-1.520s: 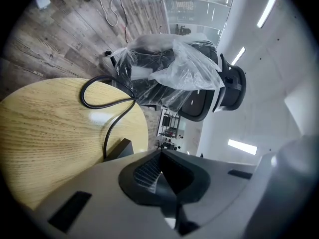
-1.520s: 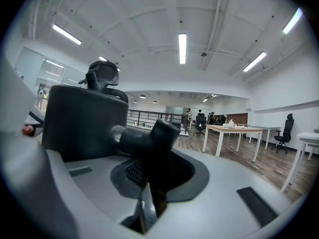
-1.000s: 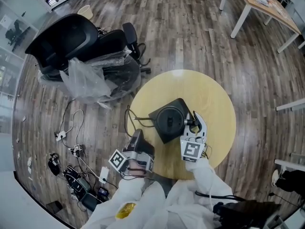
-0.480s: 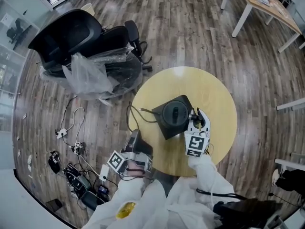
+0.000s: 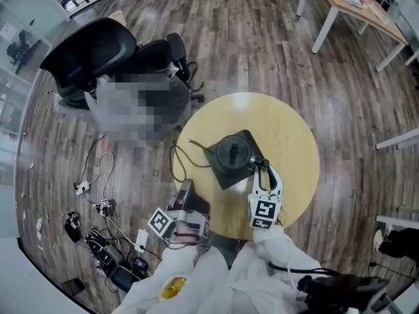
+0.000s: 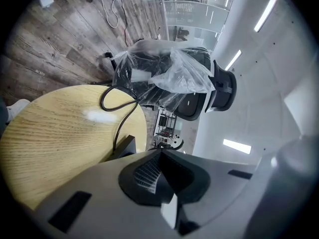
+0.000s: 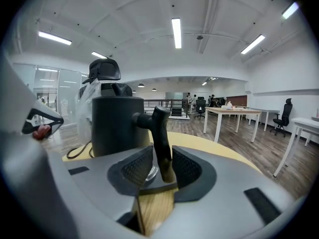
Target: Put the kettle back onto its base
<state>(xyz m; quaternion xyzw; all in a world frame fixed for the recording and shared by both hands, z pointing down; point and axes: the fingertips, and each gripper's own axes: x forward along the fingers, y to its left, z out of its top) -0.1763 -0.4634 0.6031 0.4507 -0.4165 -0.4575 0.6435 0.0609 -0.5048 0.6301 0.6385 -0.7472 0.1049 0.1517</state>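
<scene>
Kettle [image 5: 232, 150] stands upright on base [image 5: 224, 176], mid round counter [image 5: 291, 133] — looks seated. Long axis vertical; handle [image 7: 160, 133] sticks out toward right claw [image 7: 159, 171]. That claw's jaws sit apart either side of handle, gap on one side, not squeezing. Left claw [image 6: 160, 171] pressed together, empty, off counter's near edge. Kettle looks rigid, smooth-walled, probably hefty if filled — handle the only sensible hold.

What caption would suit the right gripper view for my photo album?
Black kettle on a round wooden table, its handle between the right gripper's parted jaws.
</scene>
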